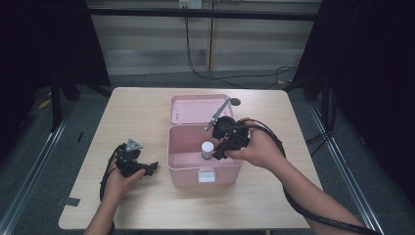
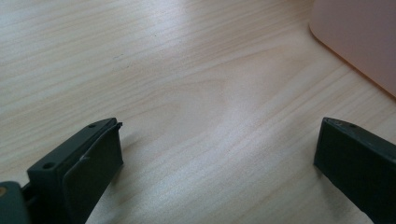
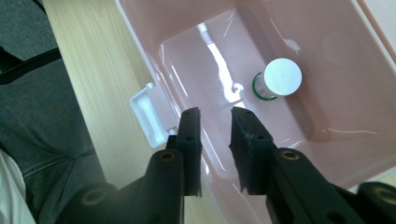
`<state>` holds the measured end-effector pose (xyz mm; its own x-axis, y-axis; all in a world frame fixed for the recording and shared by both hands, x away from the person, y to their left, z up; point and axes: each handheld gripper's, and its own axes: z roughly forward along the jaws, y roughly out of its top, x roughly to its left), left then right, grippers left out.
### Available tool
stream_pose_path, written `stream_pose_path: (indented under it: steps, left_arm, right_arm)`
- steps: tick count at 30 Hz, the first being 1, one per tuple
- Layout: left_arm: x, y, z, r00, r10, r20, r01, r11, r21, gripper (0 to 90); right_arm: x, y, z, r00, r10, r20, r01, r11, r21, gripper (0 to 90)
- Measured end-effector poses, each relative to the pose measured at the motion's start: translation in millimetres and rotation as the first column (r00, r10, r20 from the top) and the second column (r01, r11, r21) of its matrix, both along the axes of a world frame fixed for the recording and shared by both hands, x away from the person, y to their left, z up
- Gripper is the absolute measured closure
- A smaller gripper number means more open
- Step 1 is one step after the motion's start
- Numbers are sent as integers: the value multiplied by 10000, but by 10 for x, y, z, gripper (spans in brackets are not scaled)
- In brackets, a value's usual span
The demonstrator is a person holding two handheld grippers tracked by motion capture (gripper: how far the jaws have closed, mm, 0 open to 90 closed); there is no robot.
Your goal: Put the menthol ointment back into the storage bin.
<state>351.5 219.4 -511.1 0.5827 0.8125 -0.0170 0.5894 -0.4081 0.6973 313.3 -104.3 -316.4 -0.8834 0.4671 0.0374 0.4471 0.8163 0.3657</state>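
Right tongs [image 3: 215, 116] empty above pink box [image 1: 177, 161], pale wood table [image 1: 137, 112], dark room

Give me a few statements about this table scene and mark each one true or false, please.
1. The pink box has its lid open. True.
2. A white-capped bottle stands inside the box. True.
3. The right gripper holds the bottle. False: its jaws stand apart with nothing between them, and the bottle stands apart from them on the box floor.
4. The left gripper is inside the box. False: it is over bare table, beside the box, jaws wide open.
5. The box has a white latch on its front. True.
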Motion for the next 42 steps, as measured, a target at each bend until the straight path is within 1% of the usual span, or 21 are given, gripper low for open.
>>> stream_pose_path:
  steps: [3,7,10,11,19,23,24,26,27,28,29,34,35,37,39,40,42]
  left_arm:
    - [0,0,0,10000,6,-1,-6,10000,2,5]
    - [0,0,0,10000,2,-1,-2,10000,6,5]
    - [0,0,-2,10000,1,11,-1,10000,-24,5]
    - [0,-1,-2,10000,7,18,-7,10000,-30,5]
    - [0,-1,-2,10000,8,17,-8,10000,-10,5]
    - [1,0,-2,10000,2,14,-2,10000,-27,5]
    - [0,-1,-2,10000,12,20,-12,10000,-11,5]
    - [0,-1,-1,10000,12,19,-12,10000,-7,5]
    - [1,-1,-2,10000,4,19,-4,10000,-30,5]
    - [0,-1,-2,10000,7,18,-6,10000,-29,5]
    - [1,-1,-2,10000,7,19,-7,10000,-30,5]
    - [0,-1,-2,10000,9,22,-9,10000,0,5]
    - [1,0,-3,10000,0,23,0,10000,-26,5]
    - [1,-1,-3,10000,3,28,-3,10000,-27,4]
    - [1,-1,-3,10000,5,29,-5,10000,-29,5]
    - [0,-1,-2,10000,10,27,-10,10000,-7,5]
    - [0,-1,-2,10000,10,28,-10,10000,-6,5]
  right_arm:
    - [-21,2,23,10000,37,-85,-36,9999,159,767]
    - [-62,32,10,9998,112,-143,-110,9999,78,786]
    - [-83,57,-20,9995,250,-177,-248,9996,113,816]
    - [-96,73,-34,9992,312,-263,-310,9995,107,828]
    - [-149,125,-81,9982,515,-315,-513,9987,61,900]
    - [-184,145,-105,9961,693,-552,-687,9976,125,900]
    - [-186,145,-109,9964,675,-510,-669,9977,142,900]
    - [-191,148,-118,9957,653,-652,-640,9977,214,900]
    - [-190,150,-131,9956,752,-557,-744,9971,157,900]
    - [-201,159,-142,9959,713,-564,-707,9974,140,900]
    - [-213,166,-156,9945,805,-663,-795,9967,167,900]
    - [-242,193,-218,9927,1048,-604,-1040,9945,154,900]
    - [-252,200,-227,9915,1100,-695,-1095,9939,115,900]
    - [-260,209,-249,9918,1125,-600,-1117,9936,160,900]
    - [-259,211,-276,9905,1231,-616,-1226,9924,121,900]
    - [-261,214,-288,9914,1146,-628,-1142,9934,98,900]
    - [-266,222,-323,9904,1180,-724,-1179,9930,49,900]
